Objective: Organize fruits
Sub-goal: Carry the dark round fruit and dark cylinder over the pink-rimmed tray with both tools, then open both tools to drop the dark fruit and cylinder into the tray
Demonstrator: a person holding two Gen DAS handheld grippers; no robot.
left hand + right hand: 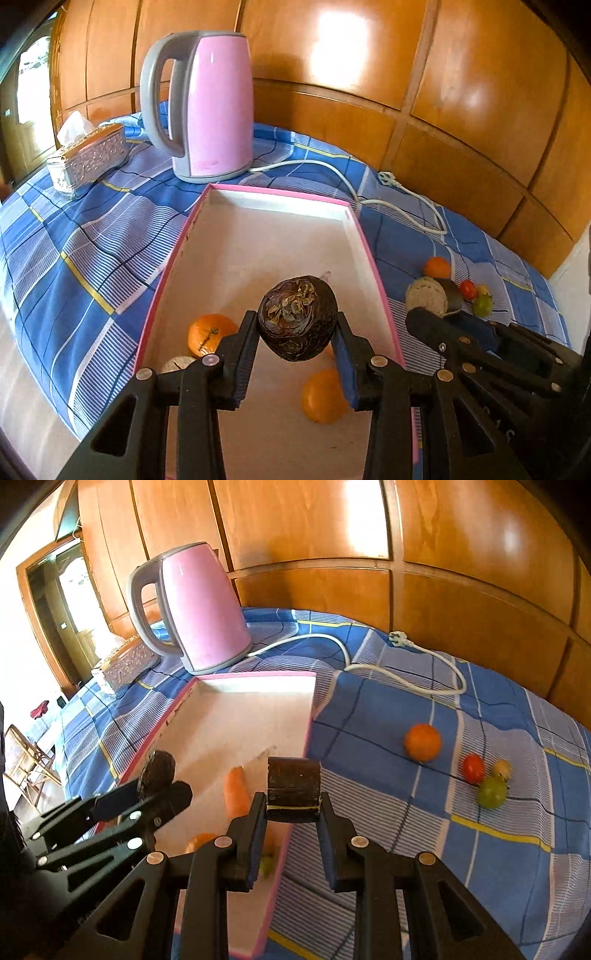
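Between left tool (297,332) pads: dark fruit (297,317)

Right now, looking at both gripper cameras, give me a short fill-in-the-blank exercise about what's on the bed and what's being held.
1. The kettle behind the pink-edged tray is ____ in colour.
2. The left gripper is shut on a dark wrinkled fruit held over the ____.
3. The kettle's white cord ends in a plug lying on the ____ checked cloth.
4. The right gripper is shut on a dark ____-shaped piece.

Missing words: pink; tray; blue; cylinder
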